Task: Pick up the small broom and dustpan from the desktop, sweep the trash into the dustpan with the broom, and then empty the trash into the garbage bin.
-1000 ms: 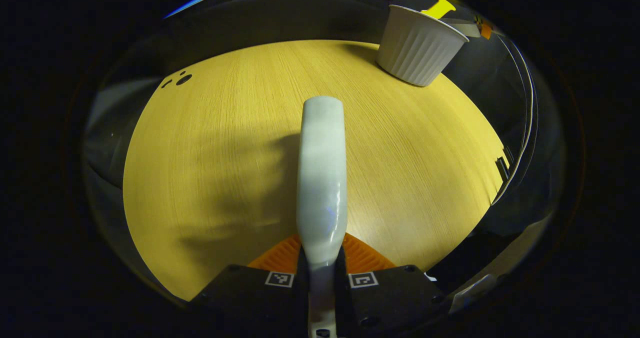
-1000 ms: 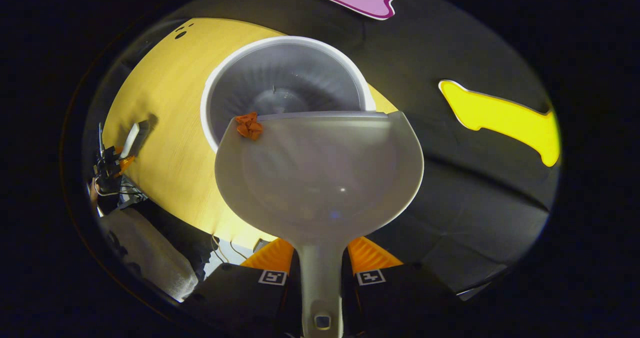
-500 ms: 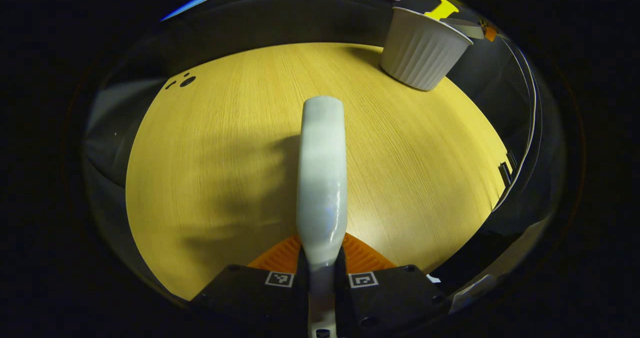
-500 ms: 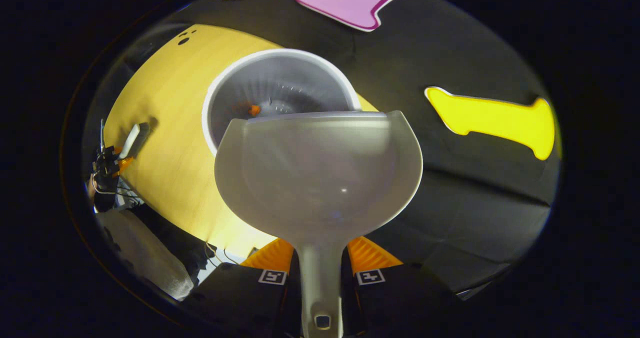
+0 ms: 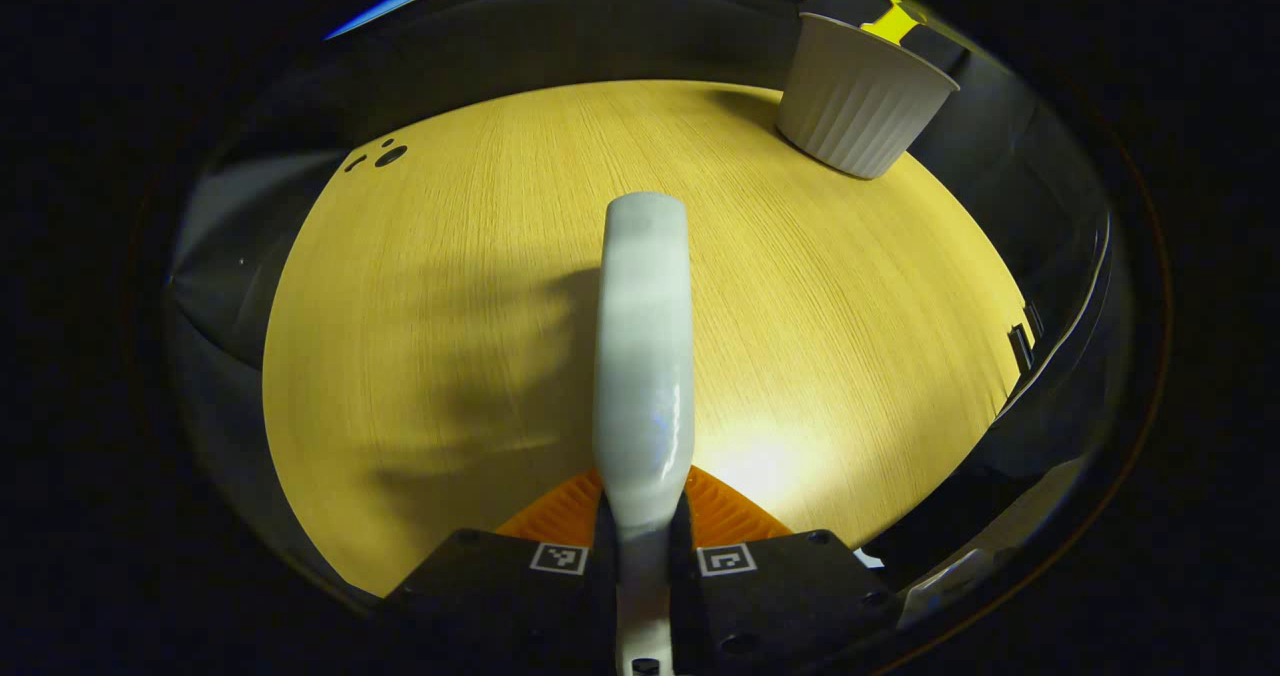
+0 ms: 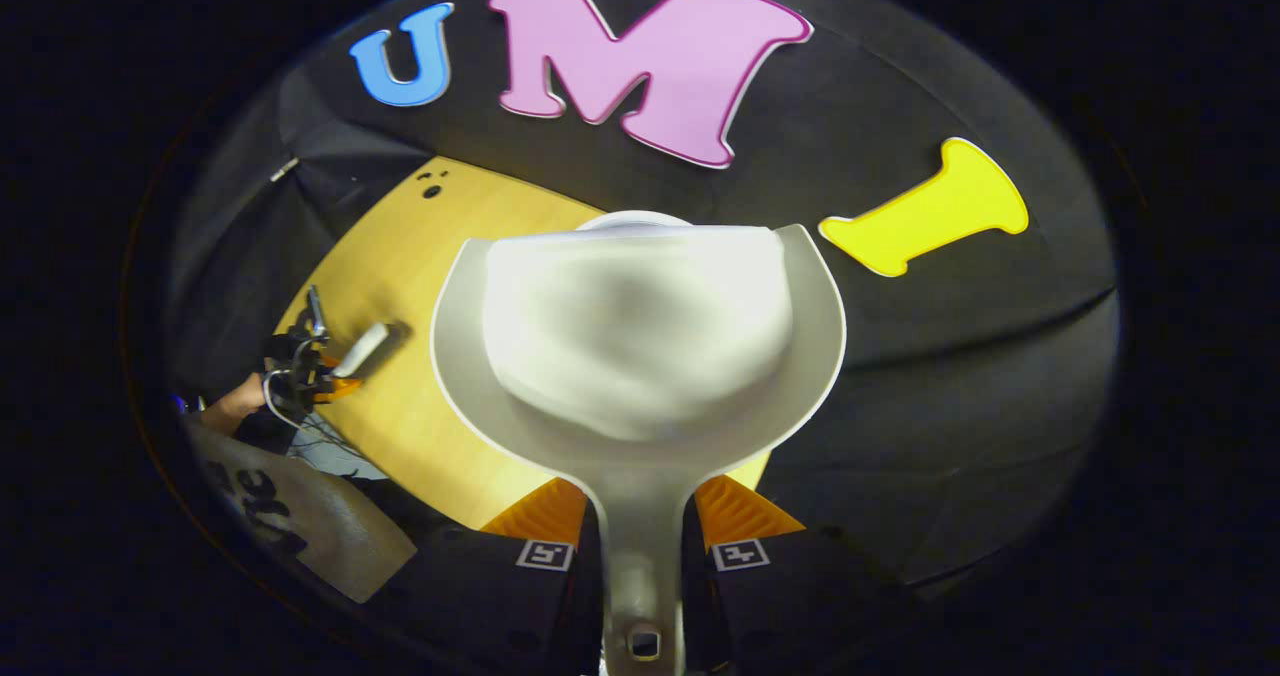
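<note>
Over the garbage bin (image 6: pixel 632 220), my right gripper (image 6: pixel 643 541) clamps the emptied dustpan (image 6: pixel 640 346), left gripper (image 5: pixel 643 546) clamps the broom (image 5: pixel 645 346); emptying apparently done, setting both down next.

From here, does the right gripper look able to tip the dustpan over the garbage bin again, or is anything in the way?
Probably yes. The right gripper is shut on the dustpan handle, and the garbage bin rim peeks out just beyond the pan's front edge. Nothing shows between them; the broom is away to the side.
</note>
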